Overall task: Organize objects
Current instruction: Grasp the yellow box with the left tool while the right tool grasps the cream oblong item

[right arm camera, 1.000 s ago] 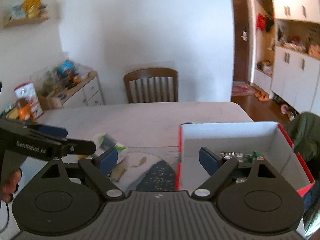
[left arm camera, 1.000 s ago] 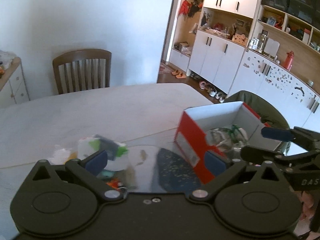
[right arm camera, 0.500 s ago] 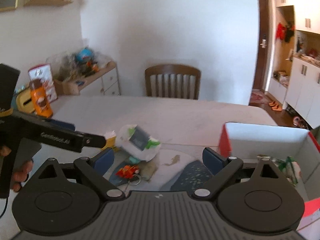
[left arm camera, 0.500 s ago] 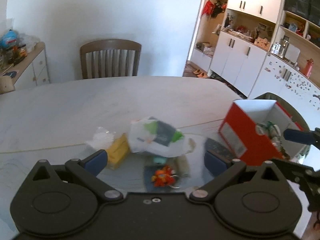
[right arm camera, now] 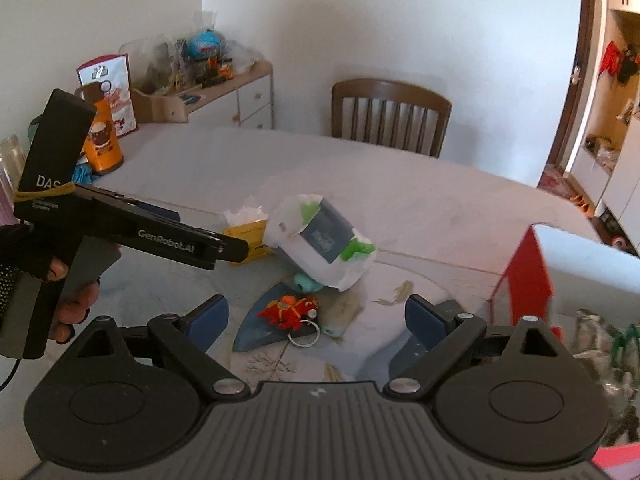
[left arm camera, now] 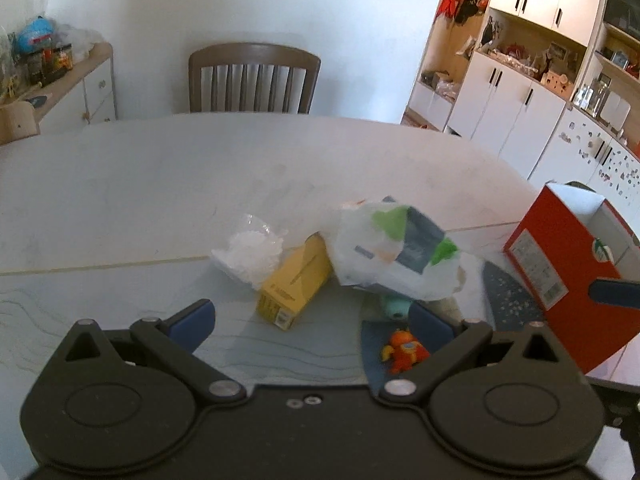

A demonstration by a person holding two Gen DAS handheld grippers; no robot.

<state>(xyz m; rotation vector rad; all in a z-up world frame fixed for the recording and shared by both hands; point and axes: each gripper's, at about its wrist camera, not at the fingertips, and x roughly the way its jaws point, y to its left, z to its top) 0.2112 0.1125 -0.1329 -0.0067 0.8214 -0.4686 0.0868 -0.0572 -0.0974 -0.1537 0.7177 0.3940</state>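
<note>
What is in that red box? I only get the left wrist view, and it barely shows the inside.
Observer: A crinkly clear bag with green bits lies in the box.
Operator: Is anything attached to the orange toy?
Observer: Yes, a metal ring hangs off the toy.
Operator: Is there anything further left on the table?
Observer: An orange canister stands near the far left edge of the table.
</note>
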